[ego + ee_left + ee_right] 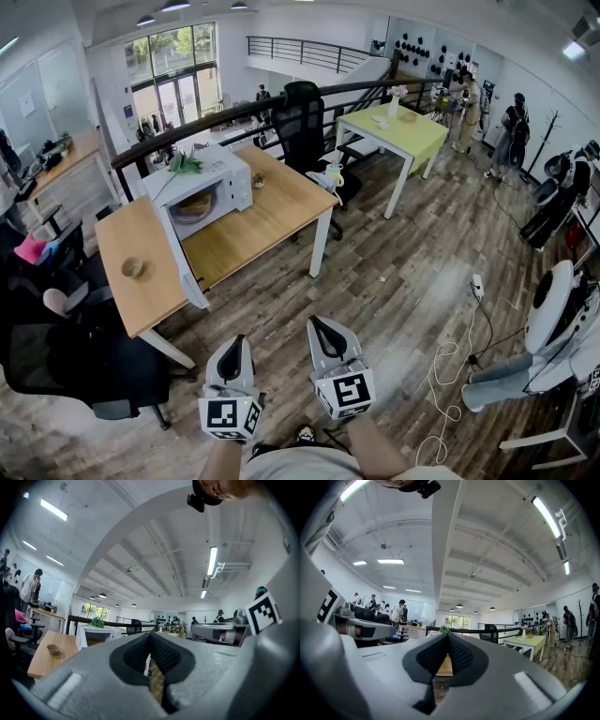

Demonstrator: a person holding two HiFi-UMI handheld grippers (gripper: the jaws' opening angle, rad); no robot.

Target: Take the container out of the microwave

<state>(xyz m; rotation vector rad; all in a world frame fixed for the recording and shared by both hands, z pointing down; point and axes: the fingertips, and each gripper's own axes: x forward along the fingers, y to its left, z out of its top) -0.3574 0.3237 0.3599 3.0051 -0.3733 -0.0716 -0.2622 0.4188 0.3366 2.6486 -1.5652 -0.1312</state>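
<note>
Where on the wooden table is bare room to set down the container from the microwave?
Widest bare patch: the wooden table between the microwave and the near edge, right of the open door. Smaller patch left of the door, around the small bowl. The door crowds the middle.

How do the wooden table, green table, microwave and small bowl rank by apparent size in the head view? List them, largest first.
1. wooden table
2-3. green table and microwave look about alike; the green table stands farther off, so I leave them unranked.
4. small bowl
</note>
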